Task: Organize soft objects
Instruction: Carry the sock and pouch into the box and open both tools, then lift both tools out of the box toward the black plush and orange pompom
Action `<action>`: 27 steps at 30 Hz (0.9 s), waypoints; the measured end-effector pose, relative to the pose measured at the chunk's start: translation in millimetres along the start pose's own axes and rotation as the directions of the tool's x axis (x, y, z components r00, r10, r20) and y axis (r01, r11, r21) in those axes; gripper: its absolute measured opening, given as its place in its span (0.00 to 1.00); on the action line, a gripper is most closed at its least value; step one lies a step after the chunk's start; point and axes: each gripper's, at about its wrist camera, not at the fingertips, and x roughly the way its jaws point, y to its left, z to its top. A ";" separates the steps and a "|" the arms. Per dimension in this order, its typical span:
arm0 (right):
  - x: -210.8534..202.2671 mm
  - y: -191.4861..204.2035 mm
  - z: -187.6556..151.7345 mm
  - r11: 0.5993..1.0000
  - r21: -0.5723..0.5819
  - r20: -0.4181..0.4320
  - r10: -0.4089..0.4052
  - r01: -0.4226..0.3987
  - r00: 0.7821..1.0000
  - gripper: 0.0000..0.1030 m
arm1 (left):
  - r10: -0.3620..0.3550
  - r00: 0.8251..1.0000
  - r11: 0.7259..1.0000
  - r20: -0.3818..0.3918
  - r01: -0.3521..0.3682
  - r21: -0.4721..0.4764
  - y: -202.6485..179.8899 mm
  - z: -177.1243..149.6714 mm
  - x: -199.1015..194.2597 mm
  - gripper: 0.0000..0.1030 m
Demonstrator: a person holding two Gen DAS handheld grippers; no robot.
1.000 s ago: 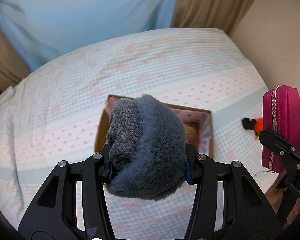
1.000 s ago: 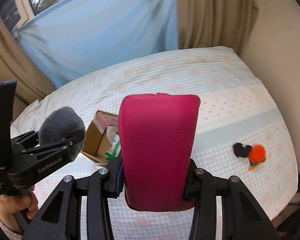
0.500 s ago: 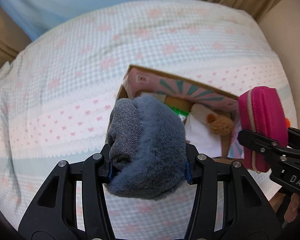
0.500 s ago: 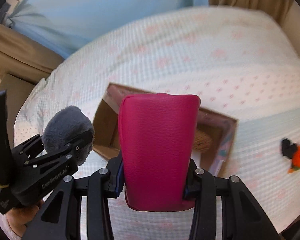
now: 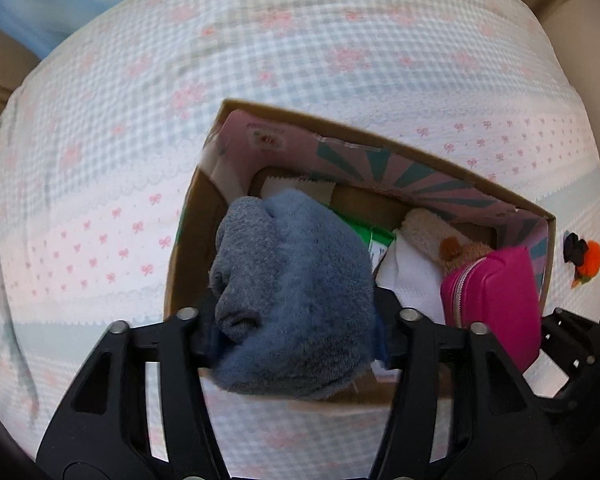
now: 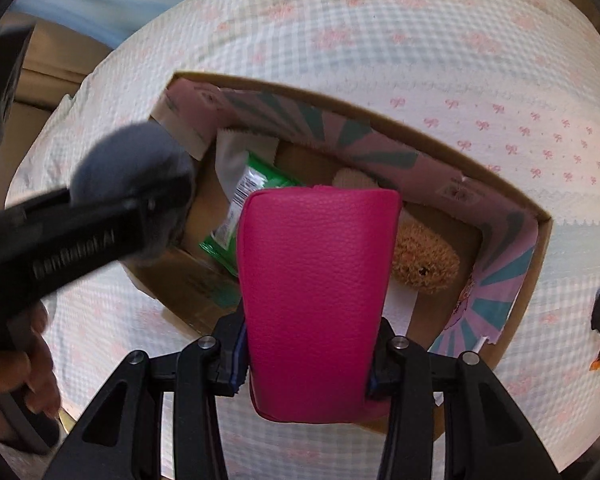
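Already the box (image 6: 538, 240) on the bed holds a teddy (image 6: 426, 258) and a green packet (image 6: 236, 216). Above it, the left gripper (image 5: 296, 322) clamps a grey sock (image 5: 288, 292), the right gripper (image 6: 312, 354) a pink pouch (image 6: 316, 296); an orange toy (image 5: 590, 258) waits outside.

A cardboard box (image 5: 412, 184) is set on a bed (image 5: 140, 128), open at the top. Inside it, a packet (image 6: 244, 200) is placed toward the left and a plush toy (image 6: 424, 260) toward the right. The left hand-held gripper (image 5: 296, 320) is positioned over the box's left part with a fuzzy bundle (image 5: 292, 296) clamped between its fingers. The right hand-held gripper (image 6: 312, 360) is positioned over the right part — a zip pouch (image 6: 316, 300) is gripped in it. A small toy (image 5: 584, 256) is seen on the bed, right of the box and apart from it.
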 end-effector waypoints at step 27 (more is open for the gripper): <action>-100.9 2.2 -41.4 1.000 -0.007 0.245 -0.014 0.016 0.969 1.00 | -0.018 0.982 1.000 0.188 0.020 -0.009 -10.6 -41.2 -111.3 1.00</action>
